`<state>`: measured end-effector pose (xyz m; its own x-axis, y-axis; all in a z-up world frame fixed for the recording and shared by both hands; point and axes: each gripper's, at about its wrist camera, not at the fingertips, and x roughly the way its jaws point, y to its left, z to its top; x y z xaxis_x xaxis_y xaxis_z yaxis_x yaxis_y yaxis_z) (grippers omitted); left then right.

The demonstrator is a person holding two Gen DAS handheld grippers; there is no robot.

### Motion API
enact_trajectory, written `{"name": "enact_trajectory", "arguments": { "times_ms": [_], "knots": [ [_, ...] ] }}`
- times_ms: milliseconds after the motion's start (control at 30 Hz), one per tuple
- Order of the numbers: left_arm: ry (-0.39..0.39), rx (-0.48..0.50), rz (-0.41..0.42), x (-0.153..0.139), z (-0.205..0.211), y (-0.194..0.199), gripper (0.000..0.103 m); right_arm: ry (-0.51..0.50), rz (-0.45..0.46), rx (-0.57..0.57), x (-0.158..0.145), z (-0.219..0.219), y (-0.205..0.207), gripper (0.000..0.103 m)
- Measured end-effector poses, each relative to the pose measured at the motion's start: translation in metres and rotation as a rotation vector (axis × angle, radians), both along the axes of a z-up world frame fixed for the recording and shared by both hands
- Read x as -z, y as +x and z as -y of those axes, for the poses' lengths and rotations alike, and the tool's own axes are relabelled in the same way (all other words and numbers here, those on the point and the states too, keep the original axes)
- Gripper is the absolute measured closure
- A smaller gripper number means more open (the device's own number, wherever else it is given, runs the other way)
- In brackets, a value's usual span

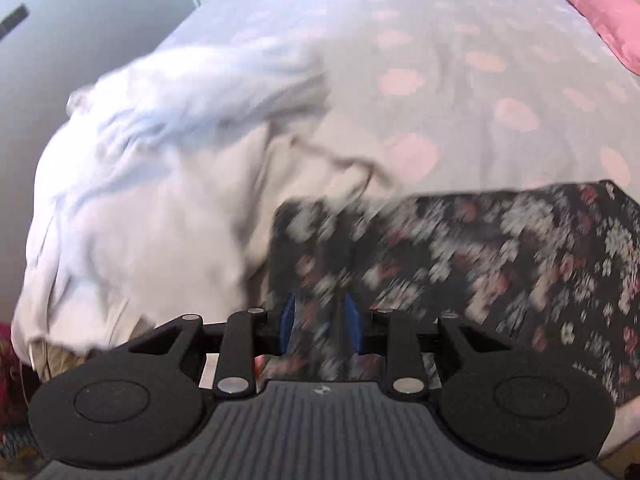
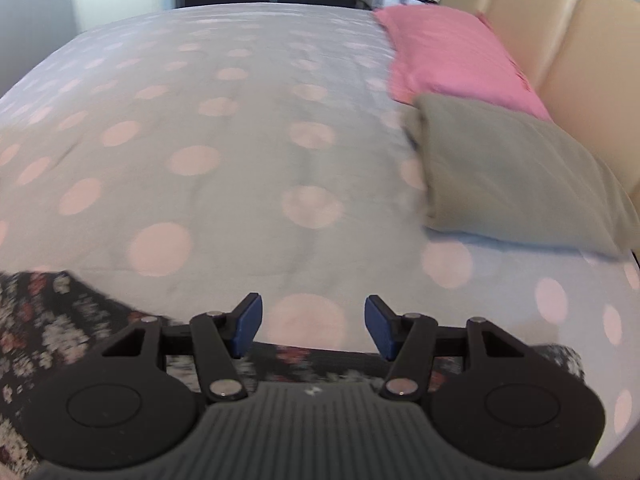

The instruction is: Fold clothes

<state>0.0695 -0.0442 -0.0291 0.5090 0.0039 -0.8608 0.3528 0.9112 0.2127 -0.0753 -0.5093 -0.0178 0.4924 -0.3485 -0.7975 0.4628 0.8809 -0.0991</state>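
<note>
A dark floral garment [image 1: 500, 256] lies on the bed, blurred by motion. My left gripper [image 1: 320, 320] is shut on a bunched fold of it, which hides most of the blue pads. The same floral garment [image 2: 44, 328] shows at the lower left and under my right gripper [image 2: 314, 326], which is open and empty above the bedspread. A heap of white and pale blue clothes [image 1: 160, 168] lies to the left of the floral garment.
The bed has a grey spread with pink dots [image 2: 224, 152]. A pink pillow [image 2: 452, 52] and a grey-green pillow [image 2: 516, 176] lie at the right by the cream headboard [image 2: 568, 40]. The bed's left edge drops to the floor [image 1: 72, 28].
</note>
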Motion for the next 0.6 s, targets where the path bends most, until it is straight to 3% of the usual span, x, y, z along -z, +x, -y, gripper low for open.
{"name": "enact_trajectory", "arguments": {
  "times_ms": [200, 400, 533, 600],
  "knots": [
    [-0.026, 0.076, -0.063, 0.01, 0.05, 0.015, 0.077, -0.057, -0.045, 0.176, 0.01, 0.078, -0.039, 0.043],
    [-0.023, 0.068, -0.042, 0.024, 0.076, 0.022, 0.077, -0.094, -0.068, 0.288, 0.013, 0.155, -0.101, 0.037],
    [-0.058, 0.055, -0.041, 0.031, 0.078, 0.025, 0.077, -0.107, 0.001, 0.365, -0.002, 0.201, -0.149, 0.037],
    [-0.065, 0.059, -0.025, 0.032, 0.08, 0.027, 0.077, -0.065, 0.027, 0.403, -0.005, 0.222, -0.167, 0.037]
  ]
}}
